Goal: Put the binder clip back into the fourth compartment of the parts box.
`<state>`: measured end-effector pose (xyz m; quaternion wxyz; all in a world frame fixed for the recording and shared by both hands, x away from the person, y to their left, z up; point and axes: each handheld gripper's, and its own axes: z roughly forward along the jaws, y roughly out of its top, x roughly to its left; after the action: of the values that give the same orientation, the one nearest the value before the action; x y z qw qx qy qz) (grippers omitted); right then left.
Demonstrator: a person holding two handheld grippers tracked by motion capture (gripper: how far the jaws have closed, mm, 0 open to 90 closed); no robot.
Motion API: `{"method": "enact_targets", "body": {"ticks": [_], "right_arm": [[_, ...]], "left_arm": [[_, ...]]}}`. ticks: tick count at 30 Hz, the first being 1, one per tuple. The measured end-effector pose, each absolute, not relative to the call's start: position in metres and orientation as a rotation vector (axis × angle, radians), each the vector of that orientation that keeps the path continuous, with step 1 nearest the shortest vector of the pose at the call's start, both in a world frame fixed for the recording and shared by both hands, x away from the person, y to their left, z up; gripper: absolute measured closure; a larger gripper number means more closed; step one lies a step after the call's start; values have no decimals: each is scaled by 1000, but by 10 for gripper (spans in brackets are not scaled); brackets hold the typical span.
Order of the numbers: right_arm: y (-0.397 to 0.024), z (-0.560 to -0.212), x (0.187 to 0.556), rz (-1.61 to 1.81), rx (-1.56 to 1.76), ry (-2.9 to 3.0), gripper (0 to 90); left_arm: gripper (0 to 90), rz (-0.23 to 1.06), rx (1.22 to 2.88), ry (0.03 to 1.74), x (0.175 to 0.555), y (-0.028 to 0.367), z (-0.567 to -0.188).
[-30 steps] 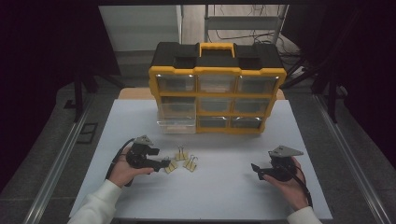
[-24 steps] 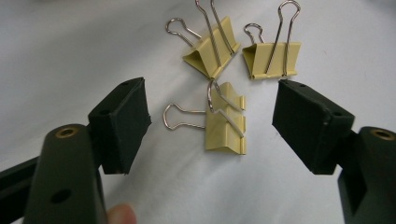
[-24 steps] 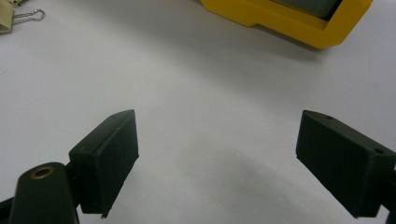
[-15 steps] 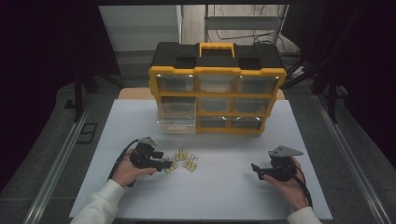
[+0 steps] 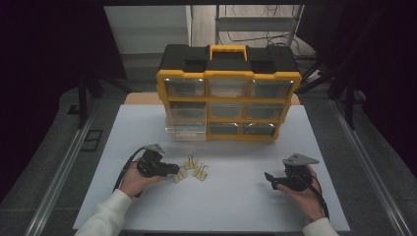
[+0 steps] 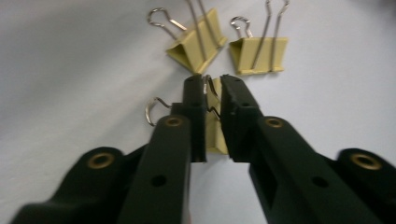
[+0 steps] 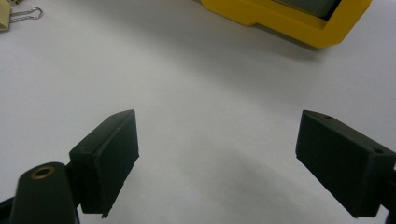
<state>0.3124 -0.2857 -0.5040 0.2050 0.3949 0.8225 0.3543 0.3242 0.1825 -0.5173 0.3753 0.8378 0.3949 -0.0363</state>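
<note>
Three pale yellow binder clips lie close together on the white table (image 5: 231,206), left of centre. In the left gripper view, two of them (image 6: 196,44) (image 6: 259,53) rest just beyond the jaws. The third binder clip (image 6: 215,140) sits between the jaws, one wire handle sticking out to the left. My left gripper (image 6: 212,81) is shut on that clip; from above, the left gripper (image 5: 172,170) touches the cluster's near clip (image 5: 180,176). My right gripper (image 7: 217,116) stands wide open over bare table at the right (image 5: 268,176), holding nothing.
A yellow and black drawer organizer (image 5: 228,78) stands at the back of the table, its lower left clear drawer (image 5: 186,132) pulled out a little. Its yellow base (image 7: 289,21) lies ahead of the right gripper. One clip (image 7: 4,18) shows at that view's top left.
My left gripper has slid right, up to the binder clips, and its jaws now sit on the nearest one. The right gripper has stayed where it was.
</note>
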Motion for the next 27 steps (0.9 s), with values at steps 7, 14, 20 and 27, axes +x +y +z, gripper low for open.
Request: {"method": "enact_targets", "body": {"ticks": [7, 14, 20, 27], "right_arm": [[-285, -504, 312, 985, 1100, 2293, 139], [-285, -503, 311, 985, 1093, 2286, 141], [-286, -503, 311, 990, 1096, 2284, 141], [-286, -502, 311, 1003, 1095, 2284, 140]], "left_arm": [[885, -136, 2145, 967, 322, 183, -515], [885, -116, 2140, 962, 320, 184, -512], [885, -56, 2107, 947, 316, 189, -505], [885, 12, 2041, 931, 309, 196, -494]]}}
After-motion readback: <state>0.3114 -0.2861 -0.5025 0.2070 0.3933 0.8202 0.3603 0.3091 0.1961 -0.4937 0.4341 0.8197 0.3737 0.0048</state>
